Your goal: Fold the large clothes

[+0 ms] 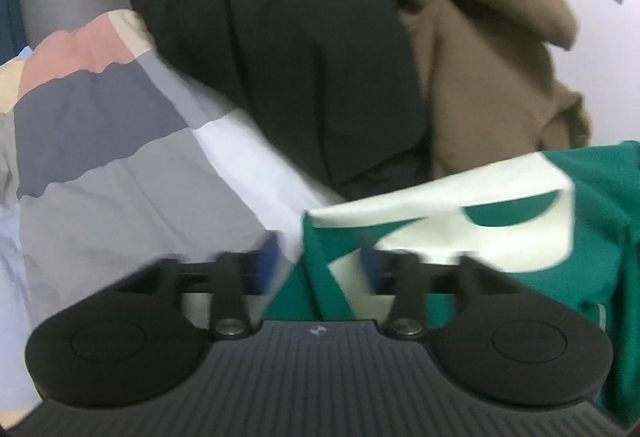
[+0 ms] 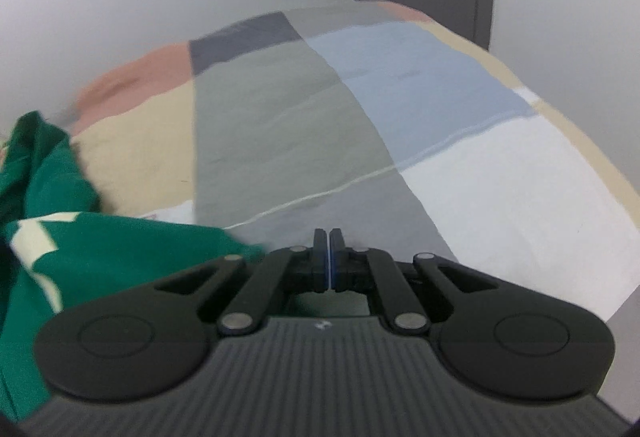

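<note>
Lying crumpled on the bed [image 2: 500, 173], the green shirt [image 1: 540, 269] was straddled by the spread left tool [image 1: 318, 269]; the right tool [image 2: 329, 257] was pressed together, empty.

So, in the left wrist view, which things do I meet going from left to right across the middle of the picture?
Patchwork bedcover → black garment → brown garment → white wall.
</note>
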Available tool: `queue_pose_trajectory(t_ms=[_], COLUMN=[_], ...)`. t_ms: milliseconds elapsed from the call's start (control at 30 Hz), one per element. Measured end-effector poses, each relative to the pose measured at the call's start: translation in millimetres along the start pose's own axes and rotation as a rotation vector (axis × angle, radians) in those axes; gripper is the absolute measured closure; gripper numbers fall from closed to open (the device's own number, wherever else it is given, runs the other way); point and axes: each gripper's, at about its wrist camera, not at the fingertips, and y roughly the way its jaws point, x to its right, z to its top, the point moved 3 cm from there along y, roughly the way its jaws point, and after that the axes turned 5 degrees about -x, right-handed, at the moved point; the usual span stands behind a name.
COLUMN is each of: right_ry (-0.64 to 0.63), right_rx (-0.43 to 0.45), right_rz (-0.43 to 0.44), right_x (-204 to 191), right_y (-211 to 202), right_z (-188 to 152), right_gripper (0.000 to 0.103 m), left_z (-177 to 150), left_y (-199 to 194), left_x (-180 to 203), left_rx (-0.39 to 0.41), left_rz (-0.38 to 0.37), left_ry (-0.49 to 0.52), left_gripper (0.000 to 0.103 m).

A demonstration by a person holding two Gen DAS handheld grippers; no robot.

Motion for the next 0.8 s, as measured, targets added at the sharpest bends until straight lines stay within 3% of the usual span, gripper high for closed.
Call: queue_pose_trajectory(t_ms=[233,267,333,367,400,633,800], right_ry=[-0.099,-0.108,-0.124,-0.129,-0.135,-0.234,-0.328], right_rx=[0.074,0.083,0.101,0.111,0.122,0.126,0.085], right_rz=[0.071,0.092,0.138,0.162,0.189,0.347,0.432], right_x=[-43,-51,-66,-74,-82,-155,-217], right_y=[-56,-64,-79,-88,-95,-133,-143], right_z=[1,2,2,2,2,-17,-42], right_gripper=[0.096,0.091,0.073,0.055,0.046,0.047,0.046], left_z=[-18,-22,-36,-43,-50,-108,-134], left_y=[-56,-62,-80,-87,-94,-132,-144], left_x=[34,40,53,59,65,105,130], left_rx=[0.044,0.045,0.045,0.043,0.036,0.009,0.010], left_rz=[-0.117,-0.134,-0.175,-0.195,-0.224,-0.381,-0.447], left_ry=[0.095,0.119,0.183,0.205,0.227,0.335,0.409], left_gripper=[0.040,0.040,0.040,0.040,0.040,0.040,0.040])
